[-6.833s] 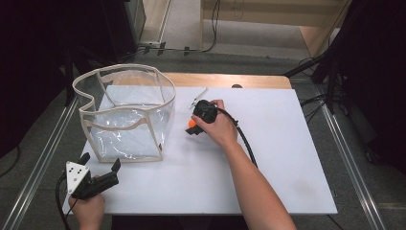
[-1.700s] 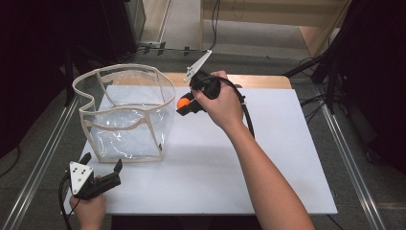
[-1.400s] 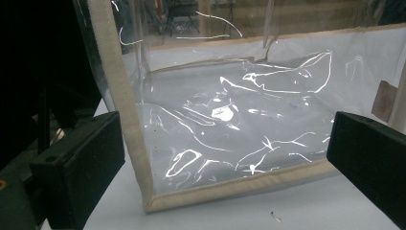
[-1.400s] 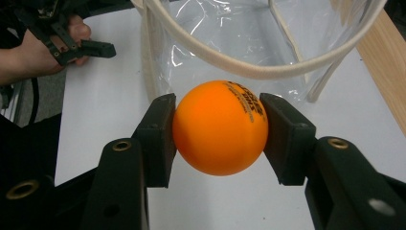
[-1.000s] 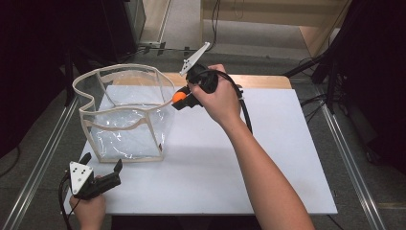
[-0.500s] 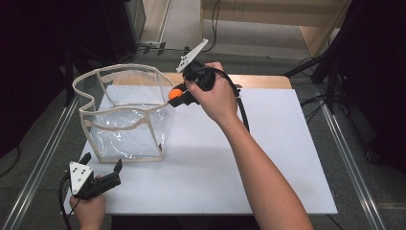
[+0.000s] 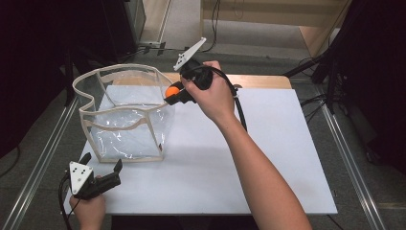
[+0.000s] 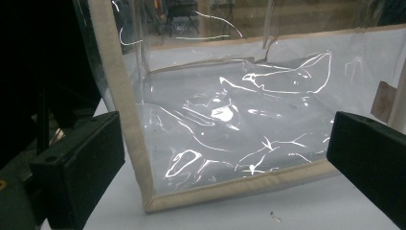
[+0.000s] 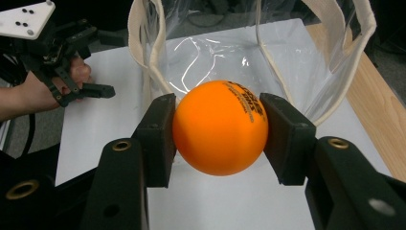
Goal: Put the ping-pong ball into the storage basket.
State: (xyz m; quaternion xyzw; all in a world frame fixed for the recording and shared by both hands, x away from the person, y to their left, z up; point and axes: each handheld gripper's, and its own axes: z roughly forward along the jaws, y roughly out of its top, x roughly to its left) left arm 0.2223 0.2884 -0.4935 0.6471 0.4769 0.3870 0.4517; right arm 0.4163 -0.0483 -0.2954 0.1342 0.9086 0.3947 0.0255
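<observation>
Clear bag (image 7: 125, 117) with beige trim stands open on the white board (image 7: 268, 163), toward its far left part; its soft rim sags and curves; the near right rim edge lies just under and in front of the ball, between it and the bag's inside; in the left gripper view the bag's (image 8: 249, 124) near corner seam stands close ahead, glare streaks on the plastic, a small speck on the board beside the seam; in the right gripper view the bag's (image 9: 158, 43) mouth opens right behind the ball.

White board lies on a wood table (image 7: 261, 80), a strip of wood showing at the far edge; metal rails (image 7: 352, 163) run along both sides; grey floor beyond, cables (image 7: 218, 19) on it, dark gear at left and right, a pale wood panel at the far side; room dim around the table.

Right gripper (image 7: 178, 94) is raised over the bag's near right rim, tilted down toward the bag, grey plate on top, cable trailing along the forearm; its jaws clamp the orange ball (image 9: 220, 134) from both sides, pads pressed on it, black print on the ball's top; ball (image 7: 171, 91) sits at the rim, above the bag's corner, not inside yet.

Left gripper (image 7: 107, 176) rests low at the board's near left corner, pointed at the bag; jaws wide apart, nothing between the pads, clear of the bag.
</observation>
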